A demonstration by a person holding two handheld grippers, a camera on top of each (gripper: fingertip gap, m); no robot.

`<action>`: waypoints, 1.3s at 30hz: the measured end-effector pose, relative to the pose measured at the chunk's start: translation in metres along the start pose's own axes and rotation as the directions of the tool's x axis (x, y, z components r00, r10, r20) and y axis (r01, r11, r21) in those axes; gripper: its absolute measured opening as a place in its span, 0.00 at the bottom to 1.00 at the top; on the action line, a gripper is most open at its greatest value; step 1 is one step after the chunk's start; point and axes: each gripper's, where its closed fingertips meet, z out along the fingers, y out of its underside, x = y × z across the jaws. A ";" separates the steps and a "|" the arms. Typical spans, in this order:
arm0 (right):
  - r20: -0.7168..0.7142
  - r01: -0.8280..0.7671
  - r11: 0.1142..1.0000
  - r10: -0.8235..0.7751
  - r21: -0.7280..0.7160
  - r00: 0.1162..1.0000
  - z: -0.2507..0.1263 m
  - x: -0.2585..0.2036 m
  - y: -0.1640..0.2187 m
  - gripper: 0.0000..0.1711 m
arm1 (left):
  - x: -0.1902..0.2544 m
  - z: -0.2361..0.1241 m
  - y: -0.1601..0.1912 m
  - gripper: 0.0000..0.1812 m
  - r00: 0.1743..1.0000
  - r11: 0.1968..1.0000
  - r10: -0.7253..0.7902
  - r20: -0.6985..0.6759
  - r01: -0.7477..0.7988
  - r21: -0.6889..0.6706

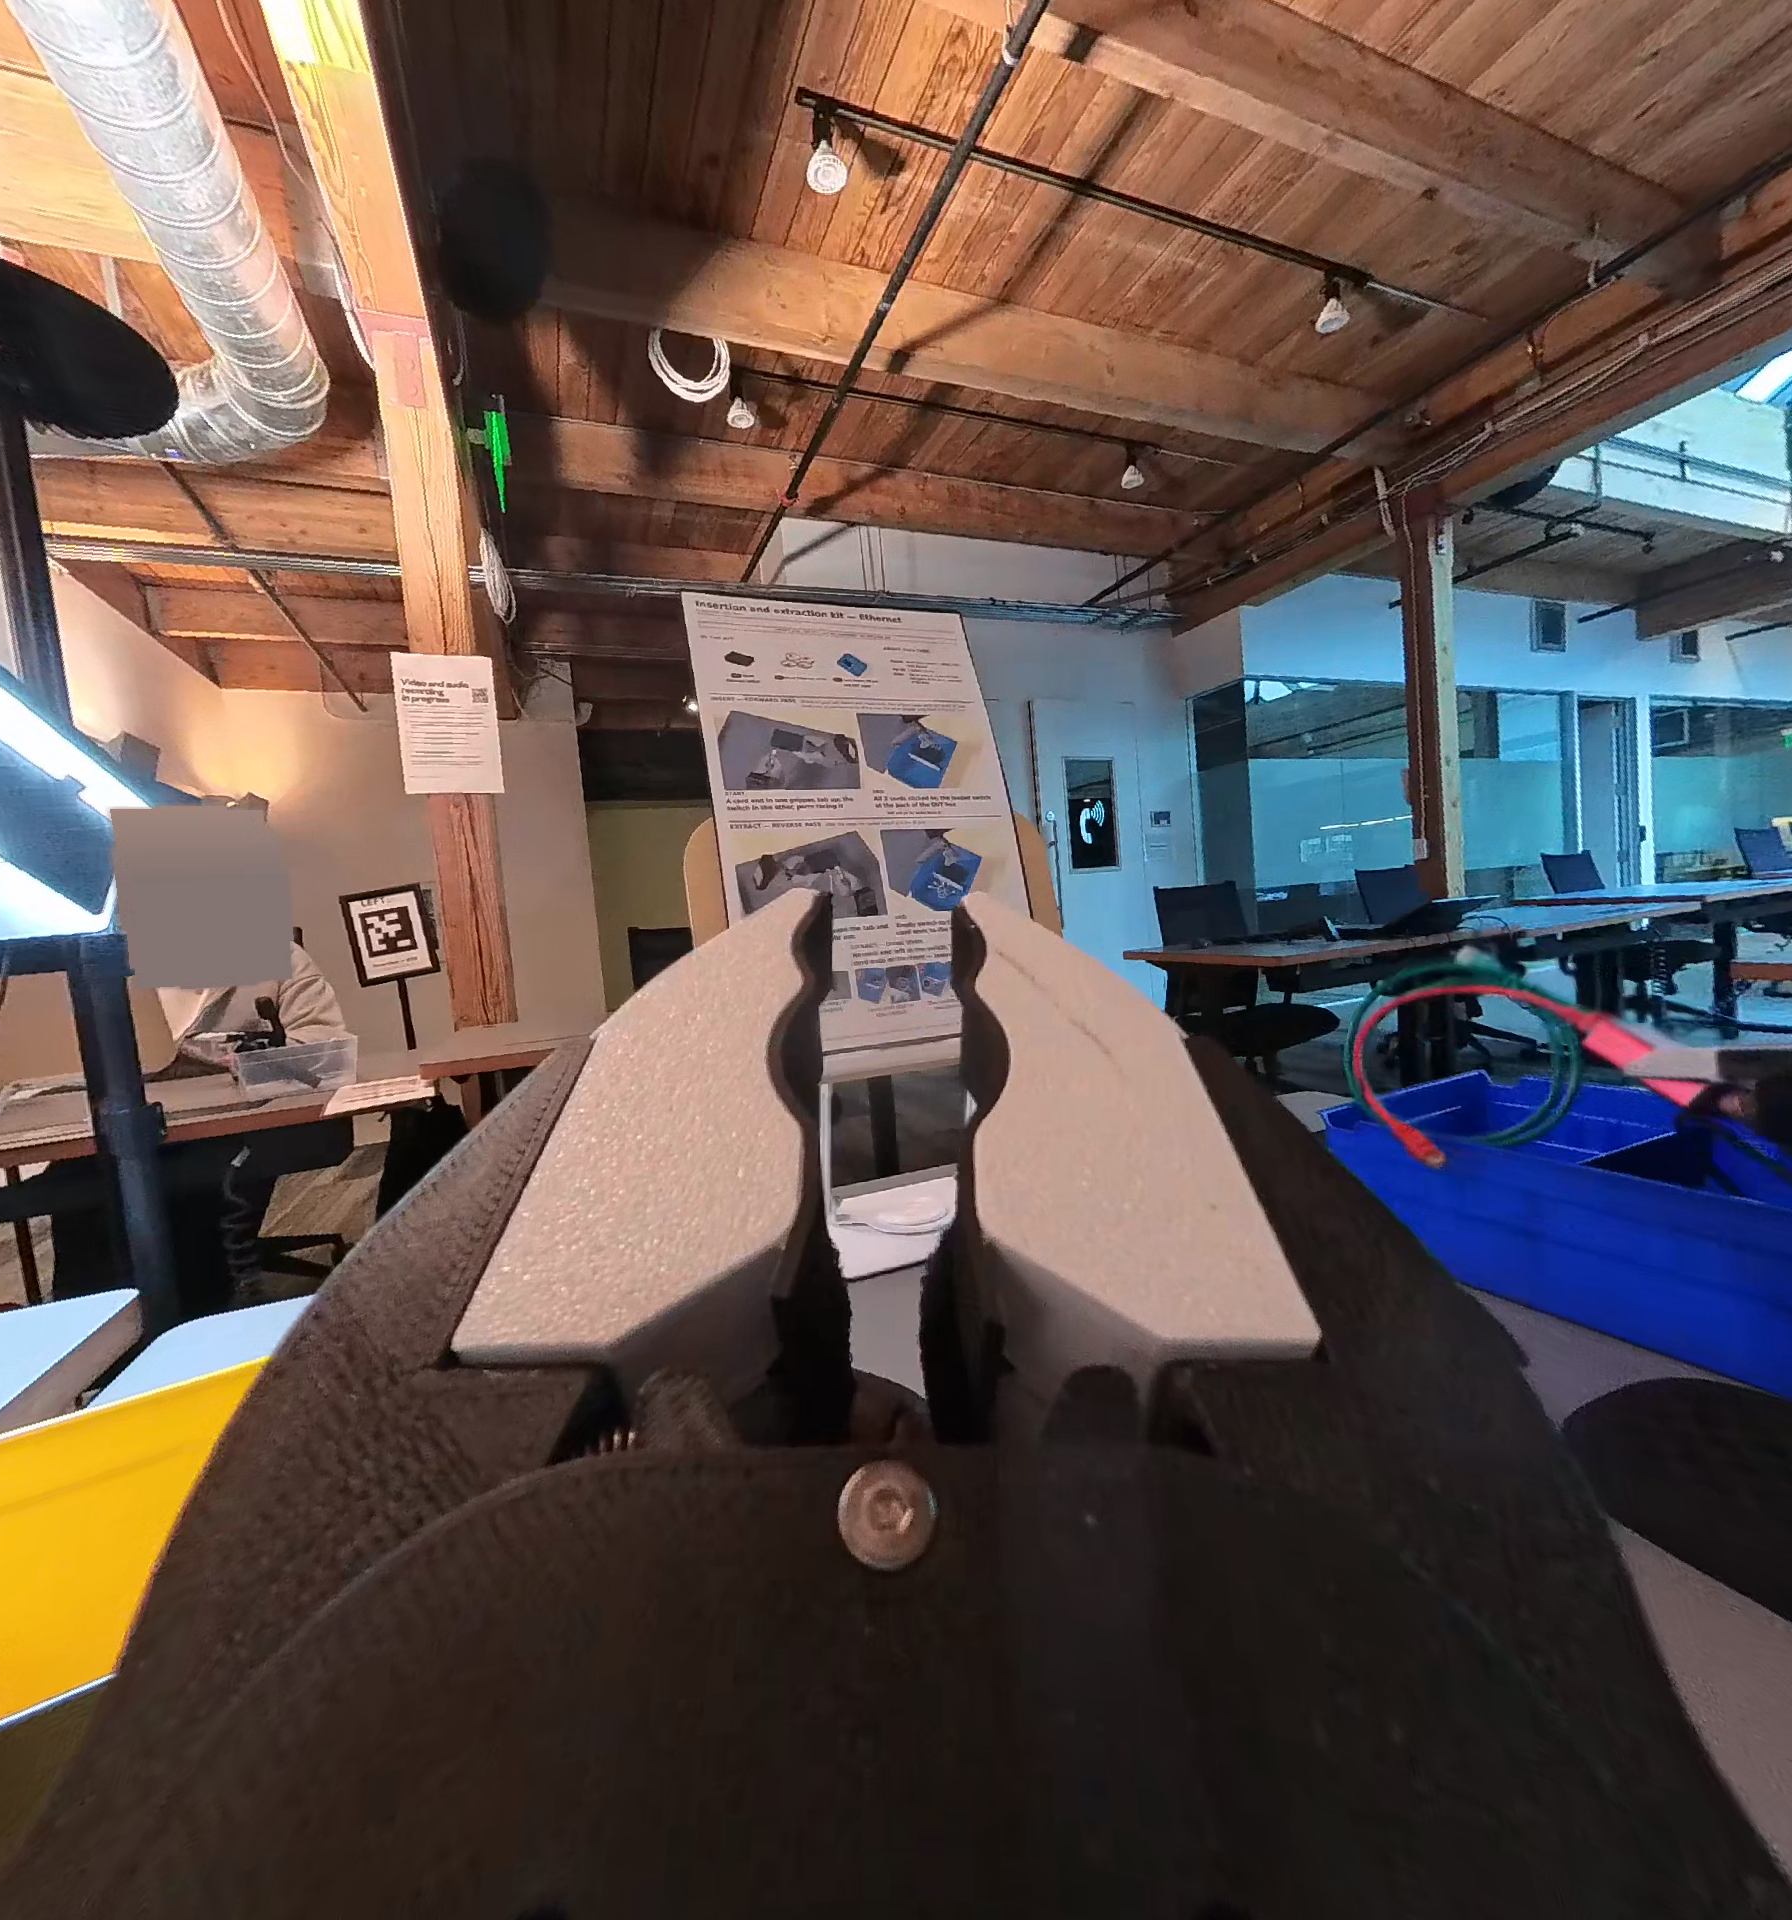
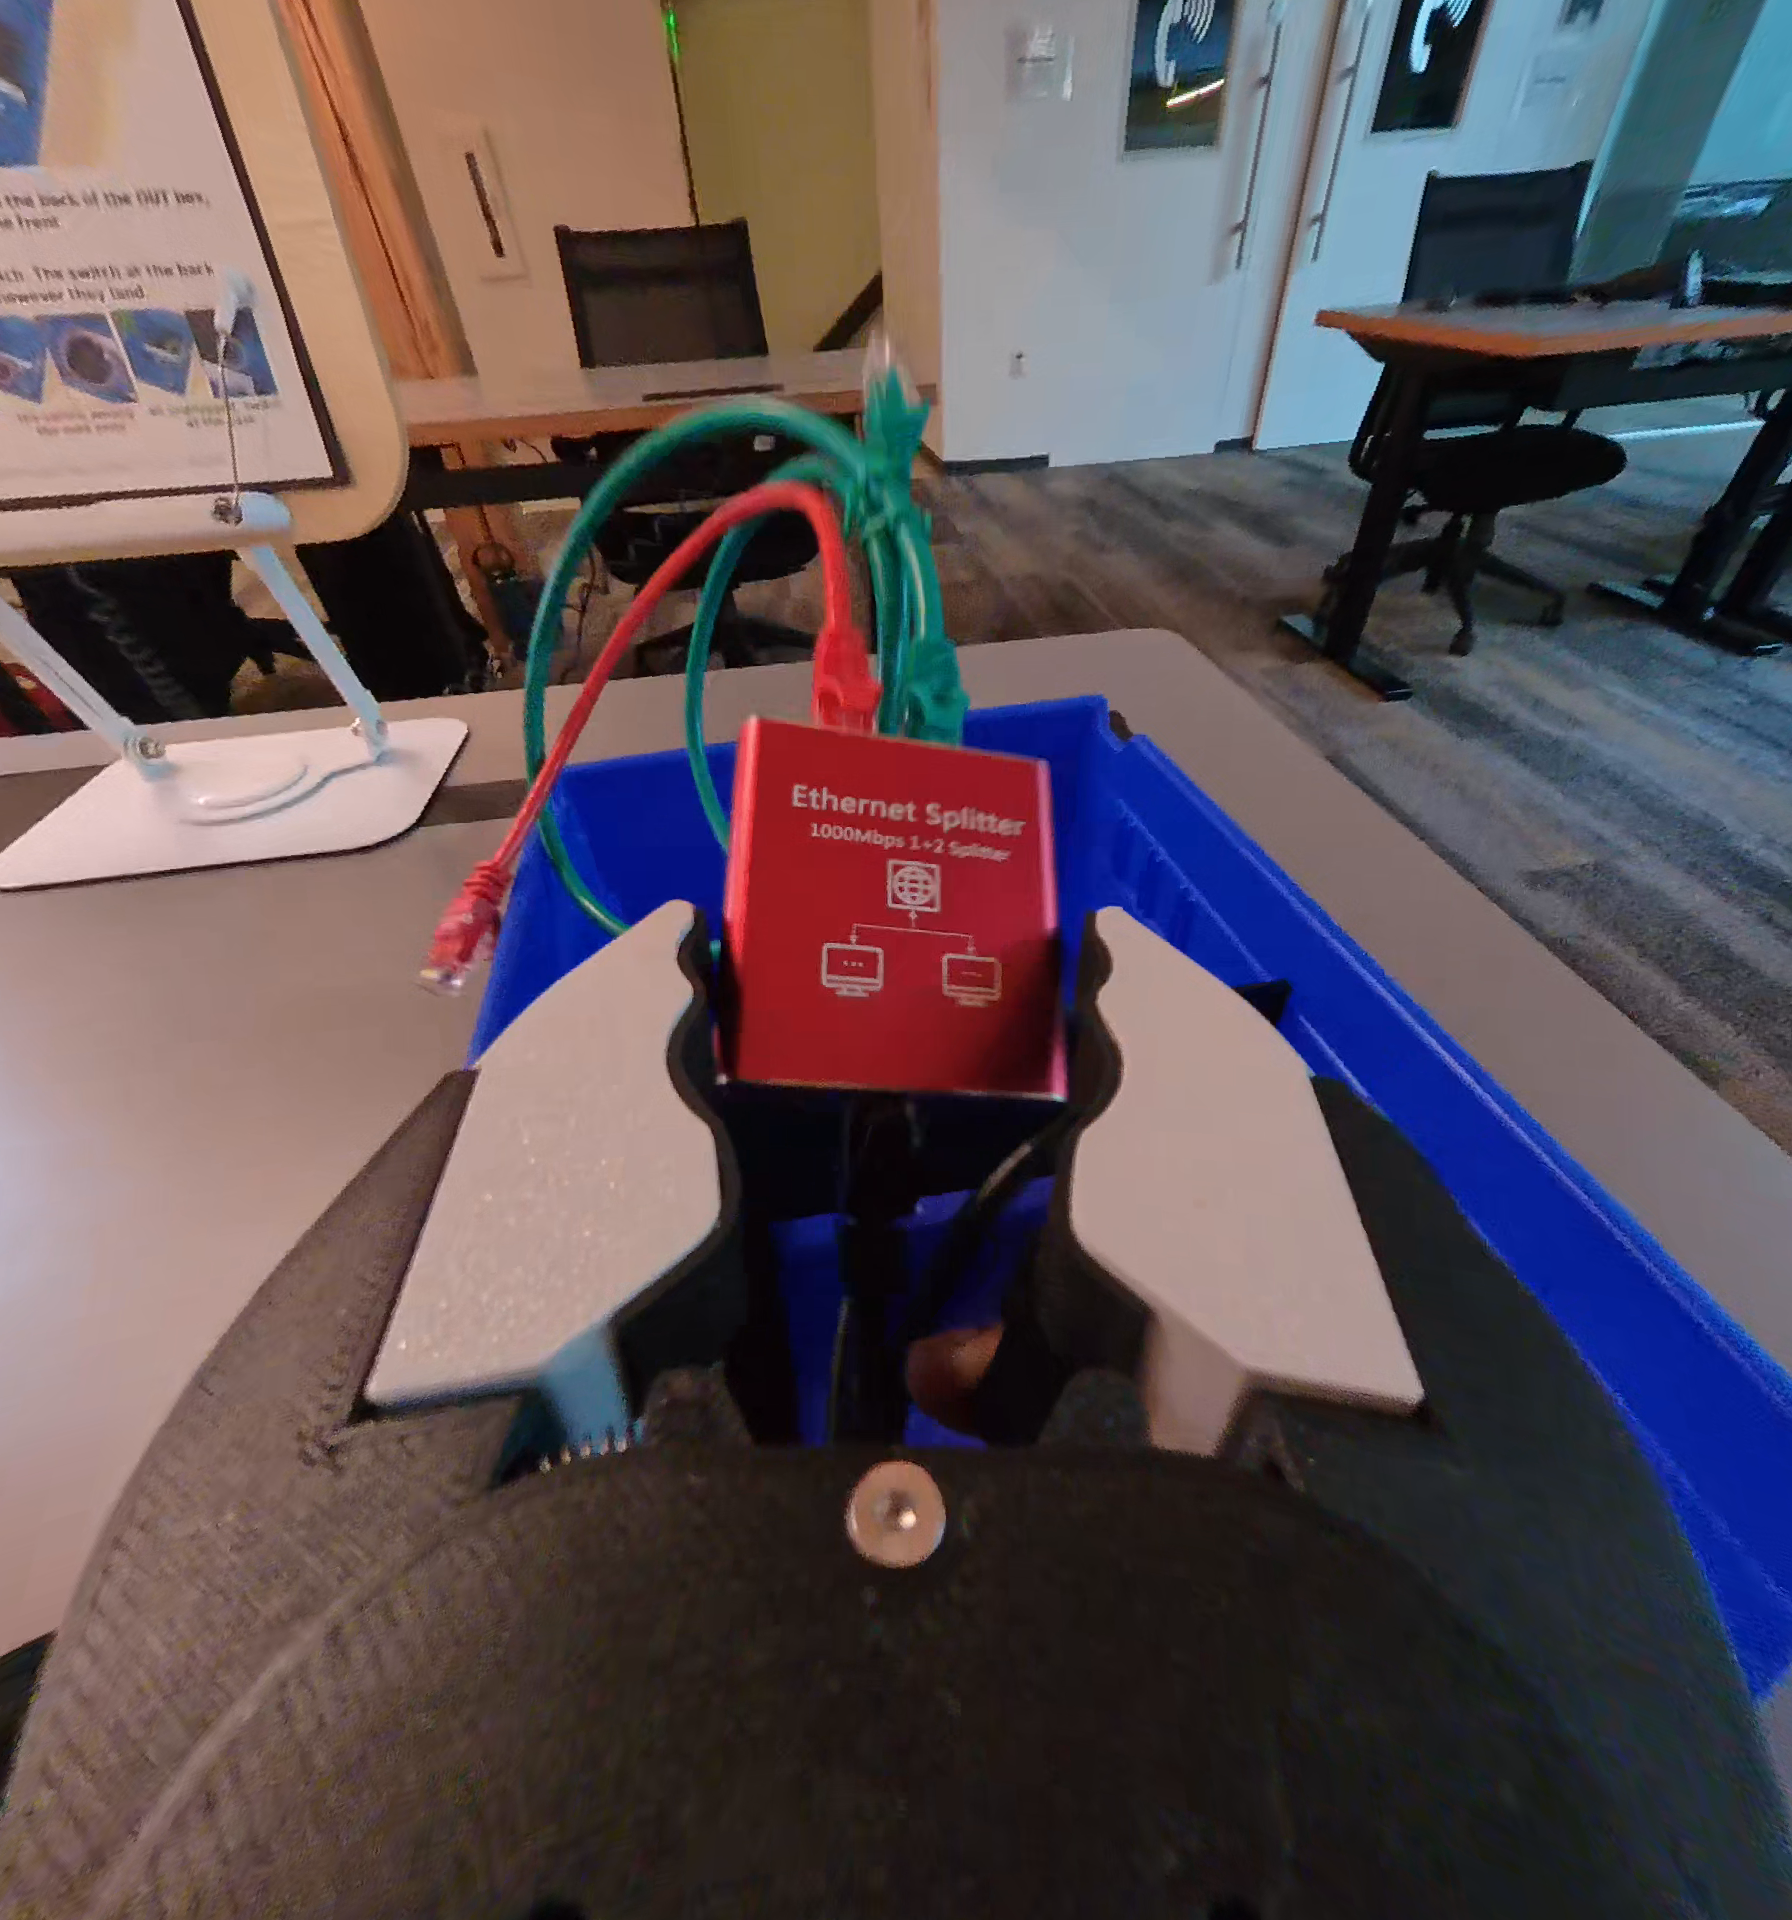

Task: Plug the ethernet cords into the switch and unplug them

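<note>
the right gripper [image 2: 897,977] held the red switch [image 2: 892,914] between its 2 grey fingers [image 2: 580,1132], the jaws closed against the box's left and right sides near its lower end. the switch stood tilted up out of the grip, above the blue bin [image 2: 1287,935] on the grey table [image 2: 196,1039]. at the switch's far end a red cord [image 2: 663,592] and 2 green cords [image 2: 601,540] were plugged in side by side. they arched up and looped back toward the left. the red cord's free plug [image 2: 464,925] hung just outside the bin's left wall, above the table. a green cord's clear-tipped plug [image 2: 887,374] pointed upward above the bundle.

the left gripper [image 1: 894,914] was well apart from the switch, raised and aimed at an instruction sheet [image 1: 850,769] on a white stand [image 1: 887,1216]. its jaws stood slightly parted with a narrow gap and held nothing. in that view the switch and looped cords showed far to the right, over the bin, with the yellow bin [image 1: 71,1538] at the lower left.
</note>
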 end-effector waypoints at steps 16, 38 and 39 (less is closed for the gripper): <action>0.480 0.306 0.937 -0.193 -0.169 0.856 -0.092 -0.076 0.034 0.48 | -0.008 -0.002 0.000 0.12 0.999 0.999 0.023 0.041 -0.021 -0.045; 0.471 0.747 0.566 -0.583 -0.349 0.662 -0.035 -0.133 0.110 0.10 | -0.031 -0.014 0.008 0.13 0.996 0.994 0.034 0.086 -0.025 -0.106; 0.484 0.754 0.563 -0.583 -0.339 0.653 -0.033 -0.143 0.110 0.10 | -0.034 -0.016 0.006 0.13 0.994 0.994 0.042 0.096 -0.032 -0.105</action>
